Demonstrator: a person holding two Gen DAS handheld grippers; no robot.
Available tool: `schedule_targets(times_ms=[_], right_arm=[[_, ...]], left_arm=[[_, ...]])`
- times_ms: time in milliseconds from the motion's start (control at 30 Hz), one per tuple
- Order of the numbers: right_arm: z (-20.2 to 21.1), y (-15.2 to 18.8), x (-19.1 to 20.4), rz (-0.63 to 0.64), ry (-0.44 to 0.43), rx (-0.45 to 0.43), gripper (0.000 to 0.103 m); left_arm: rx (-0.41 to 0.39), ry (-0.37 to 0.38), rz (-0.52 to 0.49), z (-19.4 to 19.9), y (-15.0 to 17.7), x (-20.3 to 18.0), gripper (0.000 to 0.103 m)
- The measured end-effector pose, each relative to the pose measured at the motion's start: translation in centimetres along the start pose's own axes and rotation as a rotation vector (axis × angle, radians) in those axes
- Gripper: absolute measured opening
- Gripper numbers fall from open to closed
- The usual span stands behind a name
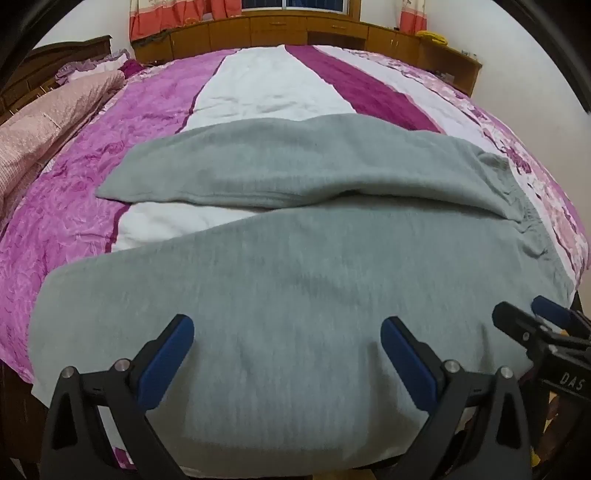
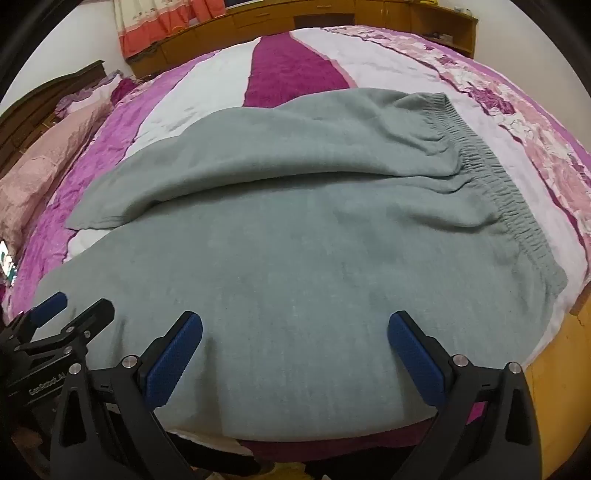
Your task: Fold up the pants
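Grey pants [image 1: 295, 280] lie spread flat on the bed, the two legs running to the left and the elastic waistband [image 2: 495, 184] at the right. The near leg reaches the bed's front edge; the far leg [image 1: 229, 173] lies apart from it, with bedcover showing between them. My left gripper [image 1: 288, 332] is open over the near leg, its blue pads wide apart. My right gripper [image 2: 295, 328] is open too, over the same leg nearer the waistband. Each gripper shows in the other's view: the right one [image 1: 535, 314] and the left one [image 2: 74, 306].
The bed has a purple, white and magenta striped cover [image 1: 266, 81]. A pink quilt [image 1: 40, 125] lies along the left side. A wooden cabinet [image 1: 280, 33] and orange curtains stand behind the bed. The wooden bed frame [image 2: 554, 354] shows at the right front edge.
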State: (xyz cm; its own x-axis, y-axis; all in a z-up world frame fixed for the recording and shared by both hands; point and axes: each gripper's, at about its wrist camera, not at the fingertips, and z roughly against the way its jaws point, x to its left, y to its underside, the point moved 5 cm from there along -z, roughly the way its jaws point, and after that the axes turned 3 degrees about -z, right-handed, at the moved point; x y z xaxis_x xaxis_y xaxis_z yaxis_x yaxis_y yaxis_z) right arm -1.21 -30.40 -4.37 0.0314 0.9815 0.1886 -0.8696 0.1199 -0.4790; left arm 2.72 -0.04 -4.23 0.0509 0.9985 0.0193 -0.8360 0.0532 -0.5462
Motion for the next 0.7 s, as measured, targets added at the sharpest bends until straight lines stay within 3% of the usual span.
schedule_targets(times_ms=[100, 167, 233, 700], right_arm=[[-0.3, -0.2, -0.6, -0.016, -0.021, 0.031, 0.098], [-0.3, -0.3, -0.4, -0.008, 0.012, 0.038, 0.098], [0.0, 0.3, -0.2, 0.010, 0.029, 0.000, 0.098], [-0.1, 0.6, 0.0, 0.032, 0.057, 0.010, 0.098]], left_arm=[[0.006, 0.010, 0.003, 0.1, 0.1, 0.0, 0.103], [0.024, -0.023, -0.009, -0.6, 0.4, -0.2, 0.103], [0.025, -0.015, -0.003, -0.6, 0.5, -0.1, 0.103], [0.062, 0.001, 0.015, -1.1, 0.9, 0.3, 0.103]])
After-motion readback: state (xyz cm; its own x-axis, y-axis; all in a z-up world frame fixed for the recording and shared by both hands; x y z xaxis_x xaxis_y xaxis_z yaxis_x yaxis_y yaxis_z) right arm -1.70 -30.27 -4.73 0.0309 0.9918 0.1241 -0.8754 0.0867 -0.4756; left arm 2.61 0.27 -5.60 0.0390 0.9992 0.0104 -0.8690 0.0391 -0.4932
